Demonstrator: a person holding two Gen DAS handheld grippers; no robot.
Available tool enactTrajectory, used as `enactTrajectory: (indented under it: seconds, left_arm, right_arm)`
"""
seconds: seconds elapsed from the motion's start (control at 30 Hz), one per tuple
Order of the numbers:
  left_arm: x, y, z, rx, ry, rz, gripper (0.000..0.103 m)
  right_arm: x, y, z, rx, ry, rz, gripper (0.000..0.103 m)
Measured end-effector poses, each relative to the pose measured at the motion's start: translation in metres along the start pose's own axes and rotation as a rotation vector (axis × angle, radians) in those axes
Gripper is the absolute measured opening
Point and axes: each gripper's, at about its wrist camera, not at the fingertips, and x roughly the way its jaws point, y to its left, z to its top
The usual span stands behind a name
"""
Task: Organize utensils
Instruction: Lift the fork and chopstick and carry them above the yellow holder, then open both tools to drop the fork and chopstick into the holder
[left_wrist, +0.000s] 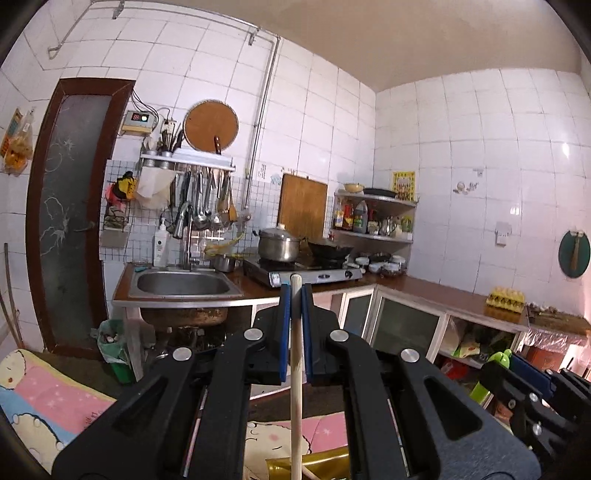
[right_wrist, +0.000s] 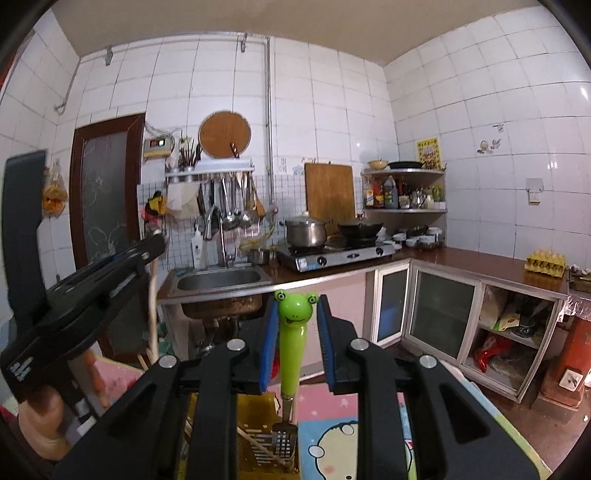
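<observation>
Left gripper (left_wrist: 295, 291) is clamping a pale wooden stick (left_wrist: 296, 354) — long axis running upright between the blue pads (left_wrist: 284, 332), top end poking just past the fingertips, lower end dropping toward a gold tray (left_wrist: 325, 466). Right gripper (right_wrist: 298, 306) is sitting around a green frog-handled spatula (right_wrist: 291, 332), frog face up, slotted blade down in the tray; pads look slightly apart from the handle, so grip is unclear. No readable writing anywhere.

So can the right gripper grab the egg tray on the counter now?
Probably not: the right gripper already has the green frog spatula between its fingers, and the egg tray sits far off across the kitchen.
</observation>
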Motion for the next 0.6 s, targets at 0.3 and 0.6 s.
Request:
enactTrajectory:
  seconds: [0.3,0.6]
  left_arm:
    - [0.024,0.014,-0.034,-0.009,0.073,0.007,0.005]
    - [0.014,0.022,-0.063,0.034,0.112,0.049,0.005]
  right_arm:
    - [0.021,-0.001,-0.034,-0.005,0.093,0.002,0.022]
    - [0.039,0.002,-0.052,-0.003,0.177,0.004,0.022]
